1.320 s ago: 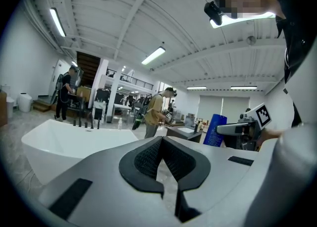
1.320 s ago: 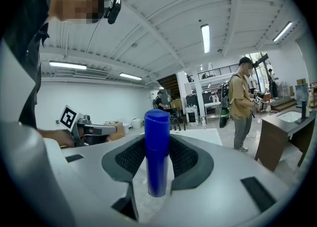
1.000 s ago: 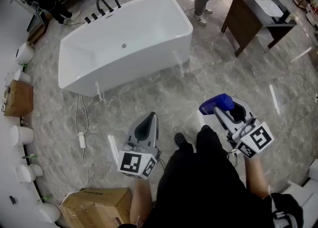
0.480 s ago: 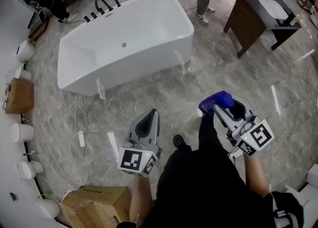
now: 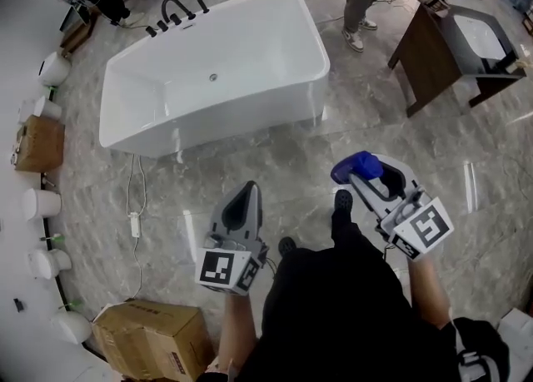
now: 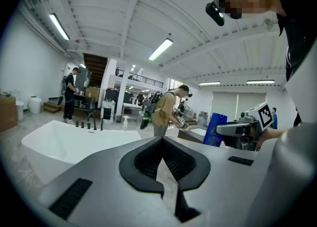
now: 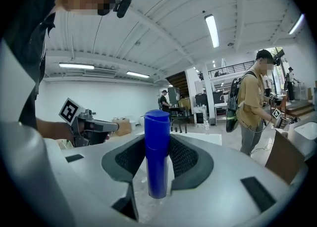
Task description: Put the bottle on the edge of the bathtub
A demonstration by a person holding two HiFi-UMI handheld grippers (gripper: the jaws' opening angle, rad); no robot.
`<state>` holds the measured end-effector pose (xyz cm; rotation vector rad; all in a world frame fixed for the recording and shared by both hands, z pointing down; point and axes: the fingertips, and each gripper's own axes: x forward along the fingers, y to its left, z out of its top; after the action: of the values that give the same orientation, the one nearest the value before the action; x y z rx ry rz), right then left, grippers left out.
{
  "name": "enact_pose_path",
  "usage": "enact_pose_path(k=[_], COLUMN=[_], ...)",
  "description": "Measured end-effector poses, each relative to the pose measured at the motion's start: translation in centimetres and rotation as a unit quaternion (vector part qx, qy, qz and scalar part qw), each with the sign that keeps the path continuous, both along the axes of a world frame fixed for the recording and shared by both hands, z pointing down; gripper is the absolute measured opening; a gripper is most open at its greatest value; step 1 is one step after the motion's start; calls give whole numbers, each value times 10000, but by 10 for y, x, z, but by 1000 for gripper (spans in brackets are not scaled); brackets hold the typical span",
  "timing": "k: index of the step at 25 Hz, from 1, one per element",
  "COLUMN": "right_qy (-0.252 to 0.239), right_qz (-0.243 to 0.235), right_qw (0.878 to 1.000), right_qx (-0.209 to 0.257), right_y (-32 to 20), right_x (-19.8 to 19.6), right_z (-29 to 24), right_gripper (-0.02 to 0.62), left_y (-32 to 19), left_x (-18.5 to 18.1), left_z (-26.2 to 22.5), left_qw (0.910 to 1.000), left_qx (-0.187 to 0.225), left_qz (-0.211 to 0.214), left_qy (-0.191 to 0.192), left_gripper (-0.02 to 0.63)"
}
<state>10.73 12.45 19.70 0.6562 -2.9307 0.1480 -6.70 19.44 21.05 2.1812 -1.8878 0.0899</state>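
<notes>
Right gripper view: blue bottle [image 7: 157, 171] stands upright, apparently clamped in the right gripper [image 7: 157, 139].

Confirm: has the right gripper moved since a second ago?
Yes. The right gripper, shut on the blue bottle, has come nearer the bathtub.

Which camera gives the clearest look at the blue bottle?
The right gripper view: the blue bottle stands upright, close up, clamped between the jaws. The head view shows only its top from above; the left gripper view shows it small, far right.
</notes>
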Motion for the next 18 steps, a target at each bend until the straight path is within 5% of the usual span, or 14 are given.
enact_pose_path(k=[10,18], right_qy=[182,290], right_qz=[-885,-666], right_qw=[9956,9967], right_qx=[-250,-350], right_y=[-86,-114], right_x=[10,-32], right_z=[19,40], right_gripper=[148,148], left_y=[-101,-124], left_x=[58,20], left_z=[-2,14], left_qw=[9997,9997], left_qx=[-112,-196], left_qz=[-189,-53], left_qy=[64,142], left_gripper=[11,11])
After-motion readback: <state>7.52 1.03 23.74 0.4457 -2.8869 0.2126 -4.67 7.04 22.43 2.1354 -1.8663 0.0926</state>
